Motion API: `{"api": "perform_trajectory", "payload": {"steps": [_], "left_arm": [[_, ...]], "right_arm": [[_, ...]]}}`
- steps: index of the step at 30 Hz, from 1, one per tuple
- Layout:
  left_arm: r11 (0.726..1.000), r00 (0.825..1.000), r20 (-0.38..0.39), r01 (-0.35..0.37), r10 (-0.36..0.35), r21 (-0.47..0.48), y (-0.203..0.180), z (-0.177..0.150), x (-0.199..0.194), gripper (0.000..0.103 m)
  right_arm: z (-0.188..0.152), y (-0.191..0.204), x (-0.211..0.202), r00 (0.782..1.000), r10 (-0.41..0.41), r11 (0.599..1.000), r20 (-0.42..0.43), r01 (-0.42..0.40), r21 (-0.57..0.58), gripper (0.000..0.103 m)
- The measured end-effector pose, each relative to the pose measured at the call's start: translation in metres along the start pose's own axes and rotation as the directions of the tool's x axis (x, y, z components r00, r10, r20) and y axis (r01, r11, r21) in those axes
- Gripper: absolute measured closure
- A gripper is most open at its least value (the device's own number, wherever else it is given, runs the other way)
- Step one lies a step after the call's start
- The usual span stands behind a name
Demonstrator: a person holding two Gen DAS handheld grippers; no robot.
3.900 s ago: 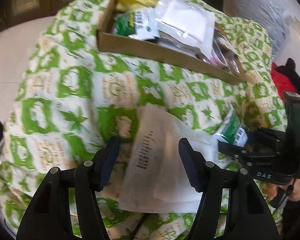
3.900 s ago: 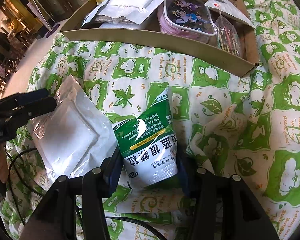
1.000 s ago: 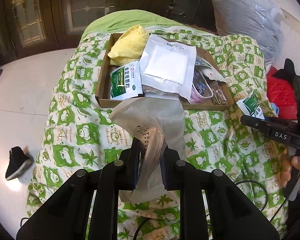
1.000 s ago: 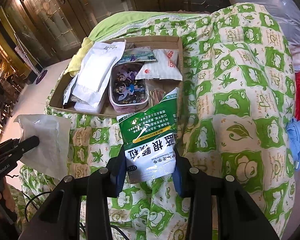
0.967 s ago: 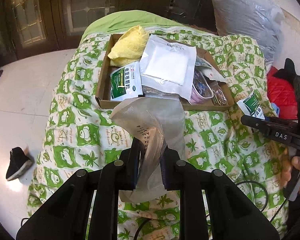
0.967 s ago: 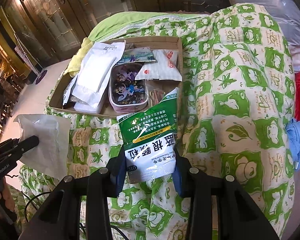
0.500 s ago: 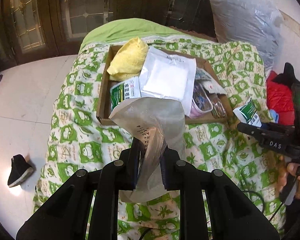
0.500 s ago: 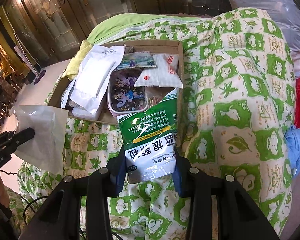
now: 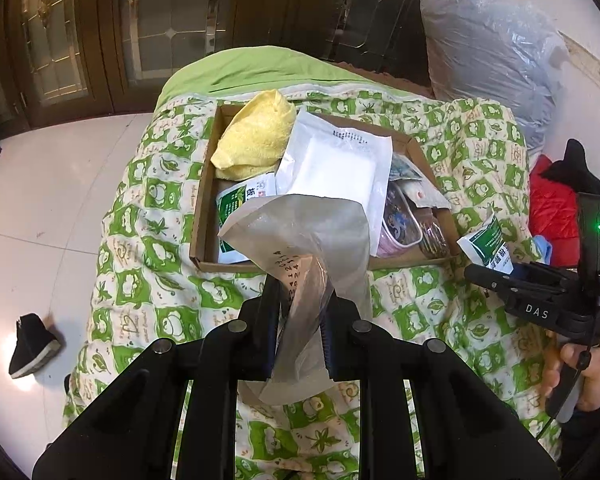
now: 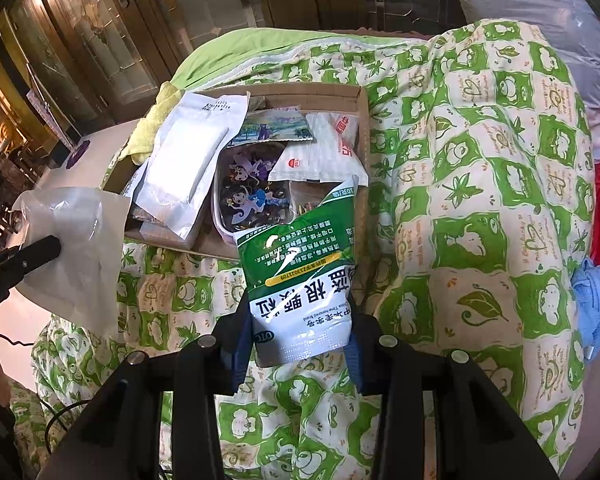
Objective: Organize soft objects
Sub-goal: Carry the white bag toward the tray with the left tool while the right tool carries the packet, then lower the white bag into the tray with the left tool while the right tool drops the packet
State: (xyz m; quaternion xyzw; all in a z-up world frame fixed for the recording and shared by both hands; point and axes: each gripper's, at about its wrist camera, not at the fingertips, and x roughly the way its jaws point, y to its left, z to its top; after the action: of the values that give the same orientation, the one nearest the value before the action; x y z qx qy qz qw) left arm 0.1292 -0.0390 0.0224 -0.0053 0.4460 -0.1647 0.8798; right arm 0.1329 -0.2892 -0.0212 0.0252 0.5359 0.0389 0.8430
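My left gripper point(image 9: 298, 332) is shut on a crumpled clear plastic packet point(image 9: 312, 240) and holds it in the air in front of the cardboard box point(image 9: 202, 216). In the right wrist view that packet point(image 10: 76, 248) hangs at the left. My right gripper point(image 10: 296, 344) is shut on a green and white sachet point(image 10: 304, 276), lifted above the quilt near the box's right wall point(image 10: 362, 128). The same sachet point(image 9: 486, 244) pokes out of the right gripper point(image 9: 500, 276) at the right of the left wrist view. The box holds a yellow towel point(image 9: 256, 136), a white packet point(image 9: 336, 168) and a cartoon pouch point(image 10: 252, 188).
The box rests on a bed under a green and white quilt point(image 10: 480, 200). A big grey plastic bag point(image 9: 492, 52) and red cloth point(image 9: 552, 208) lie to the right, a blue cloth point(image 10: 596, 300) at the bed's edge. A black shoe point(image 9: 32, 344) sits on the white floor; wooden doors stand behind.
Since lifting both items off the quilt, the left gripper has risen a little more with its packet, so the box looks smaller and farther. The right gripper has held still.
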Motion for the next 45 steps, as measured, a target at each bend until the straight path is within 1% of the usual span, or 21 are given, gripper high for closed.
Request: {"api": "perform_trajectory", "payload": {"steps": [9, 15, 20, 23, 28, 33, 37, 42, 45], "left_arm": [[1.000, 1.000, 0.007, 0.000, 0.000, 0.011, -0.003, 0.010, 0.001, 0.086], [1.000, 1.000, 0.011, 0.005, -0.005, -0.004, 0.001, 0.019, 0.002, 0.086], [0.999, 1.000, 0.016, 0.024, -0.024, -0.036, 0.007, 0.030, 0.005, 0.086], [0.997, 0.999, 0.018, 0.051, -0.050, -0.058, 0.008, 0.037, 0.011, 0.086], [0.991, 0.996, 0.023, 0.085, -0.083, -0.104, 0.009, 0.051, 0.026, 0.086], [0.987, 0.997, 0.010, 0.081, -0.081, -0.138, 0.015, 0.062, 0.046, 0.086], [0.987, 0.998, -0.020, 0.050, -0.054, -0.150, 0.022, 0.063, 0.066, 0.086], [0.985, 0.998, -0.053, 0.027, -0.036, -0.169, 0.032, 0.064, 0.088, 0.085], [0.984, 0.998, -0.057, 0.022, -0.033, -0.175, 0.034, 0.067, 0.095, 0.084]], "right_arm": [[0.006, 0.000, -0.001, 1.000, -0.003, 1.000, 0.005, 0.003, -0.004, 0.064], [0.016, 0.001, -0.003, 1.000, -0.006, 1.000, 0.019, 0.007, -0.013, 0.064], [0.030, -0.002, -0.001, 0.999, -0.018, 1.000, 0.030, 0.018, -0.020, 0.064], [0.038, -0.003, 0.005, 0.999, -0.016, 1.000, 0.029, 0.016, -0.027, 0.064], [0.049, 0.000, 0.020, 1.000, 0.015, 0.999, 0.011, -0.014, -0.037, 0.064], [0.066, 0.005, 0.031, 0.999, 0.022, 0.998, 0.024, -0.020, -0.054, 0.064], [0.080, 0.009, 0.043, 0.999, 0.022, 0.998, 0.038, -0.019, -0.062, 0.064], [0.086, 0.013, 0.061, 0.999, 0.012, 0.997, 0.037, -0.009, -0.081, 0.064], [0.089, 0.017, 0.066, 0.999, -0.005, 0.994, 0.045, 0.010, -0.106, 0.064]]}}
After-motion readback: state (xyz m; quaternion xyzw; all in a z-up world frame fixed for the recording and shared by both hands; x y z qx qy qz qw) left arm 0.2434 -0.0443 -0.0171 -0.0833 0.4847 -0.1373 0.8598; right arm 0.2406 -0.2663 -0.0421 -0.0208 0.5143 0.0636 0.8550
